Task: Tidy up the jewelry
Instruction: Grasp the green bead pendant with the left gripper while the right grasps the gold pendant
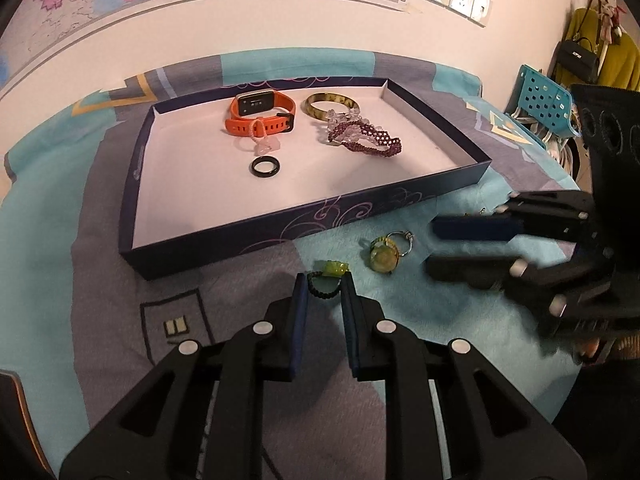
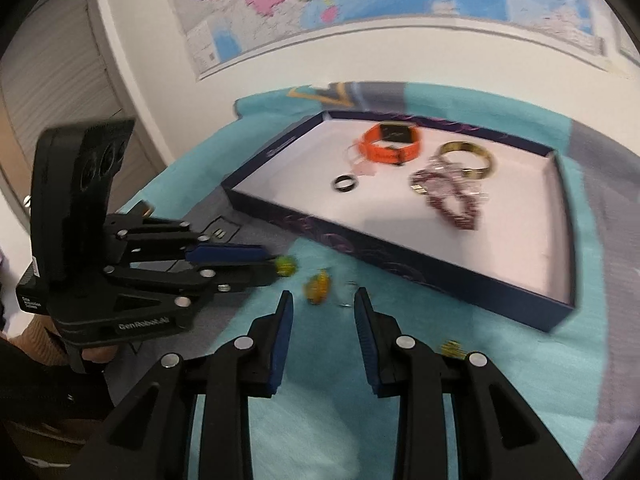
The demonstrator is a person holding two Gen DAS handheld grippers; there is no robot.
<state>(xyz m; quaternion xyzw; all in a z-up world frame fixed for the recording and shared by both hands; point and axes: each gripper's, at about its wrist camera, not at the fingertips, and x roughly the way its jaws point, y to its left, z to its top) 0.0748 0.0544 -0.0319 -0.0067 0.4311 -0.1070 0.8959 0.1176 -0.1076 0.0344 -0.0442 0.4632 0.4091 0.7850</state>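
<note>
The green ring (image 1: 329, 277) lies between the left gripper (image 1: 325, 286) tips, stone away from the camera, band toward it; the narrow jaws pinch it. Beyond lies the tray (image 1: 440, 196). The right gripper (image 2: 323, 304) gapes empty before a yellow ring (image 2: 316, 288).

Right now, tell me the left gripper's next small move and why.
Probably lift straight up, then carry toward the shallow dark-blue box. The left gripper has its blue pads closed on the black corded ring with the green stone, which sits on the teal cloth outside the box where the other jewelry lies.
</note>
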